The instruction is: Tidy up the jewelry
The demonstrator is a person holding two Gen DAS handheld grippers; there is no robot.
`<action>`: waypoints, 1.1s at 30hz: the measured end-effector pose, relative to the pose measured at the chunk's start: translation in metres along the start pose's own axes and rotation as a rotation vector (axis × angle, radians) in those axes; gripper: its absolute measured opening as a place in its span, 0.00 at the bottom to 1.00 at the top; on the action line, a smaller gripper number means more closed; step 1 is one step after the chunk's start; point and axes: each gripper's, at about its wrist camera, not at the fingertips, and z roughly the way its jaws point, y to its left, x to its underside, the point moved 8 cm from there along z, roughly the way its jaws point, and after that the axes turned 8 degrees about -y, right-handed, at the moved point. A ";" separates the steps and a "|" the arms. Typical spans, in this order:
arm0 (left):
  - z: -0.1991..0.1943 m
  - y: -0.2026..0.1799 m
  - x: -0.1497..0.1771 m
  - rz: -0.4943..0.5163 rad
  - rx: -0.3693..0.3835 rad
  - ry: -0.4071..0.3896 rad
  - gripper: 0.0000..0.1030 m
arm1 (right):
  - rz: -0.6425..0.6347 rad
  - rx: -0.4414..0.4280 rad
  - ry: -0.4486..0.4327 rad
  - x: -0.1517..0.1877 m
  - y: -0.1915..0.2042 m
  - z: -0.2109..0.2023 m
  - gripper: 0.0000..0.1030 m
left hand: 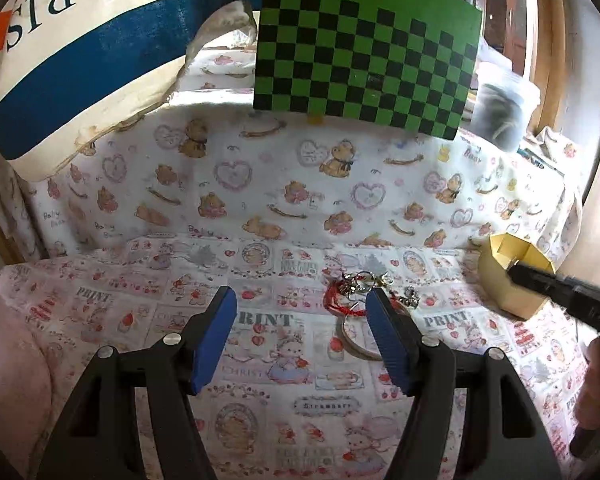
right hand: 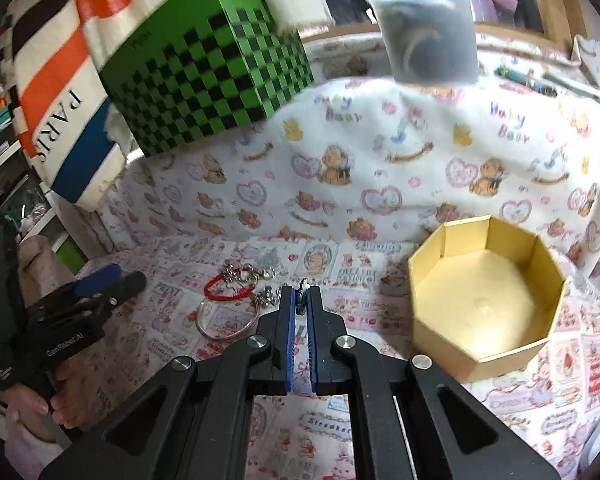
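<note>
Box [right hand: 488, 296] octagonal card (empty) | left jaws wide | right jaws pinching metal trinket [right hand: 302, 300]

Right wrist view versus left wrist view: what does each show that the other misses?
Right wrist only: the right gripper shut on a small metal piece, and the yellow box's empty inside. Left wrist only: the left gripper seen along its own jaws, standing open and empty. Both: the red bracelet, the bangle, the checkered board.

Octagonal box [right hand: 485, 298]: matt yellow cardboard. Bangle [right hand: 225, 322]: smooth, shiny metal. Cord bracelet [right hand: 227, 287]: red thread. Bed sheet [right hand: 380, 168]: soft printed cloth. Gripper pads [left hand: 216, 334]: ribbed blue rubber-like plastic on matt black frames.
</note>
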 end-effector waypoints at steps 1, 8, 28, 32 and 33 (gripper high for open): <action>0.000 0.000 0.001 0.003 -0.005 0.006 0.64 | 0.003 -0.002 -0.003 -0.001 -0.004 -0.008 0.06; 0.005 -0.016 -0.002 -0.051 0.107 0.138 0.61 | 0.017 -0.027 -0.024 -0.009 -0.008 -0.025 0.06; 0.083 -0.054 0.026 -0.026 -0.043 0.403 0.39 | 0.071 -0.042 -0.032 -0.012 -0.020 -0.029 0.06; 0.079 -0.061 0.028 -0.009 -0.006 0.405 0.39 | 0.071 -0.051 -0.028 -0.011 -0.017 -0.030 0.06; 0.078 -0.063 0.028 -0.021 0.006 0.408 0.39 | 0.070 -0.053 -0.030 -0.012 -0.017 -0.030 0.06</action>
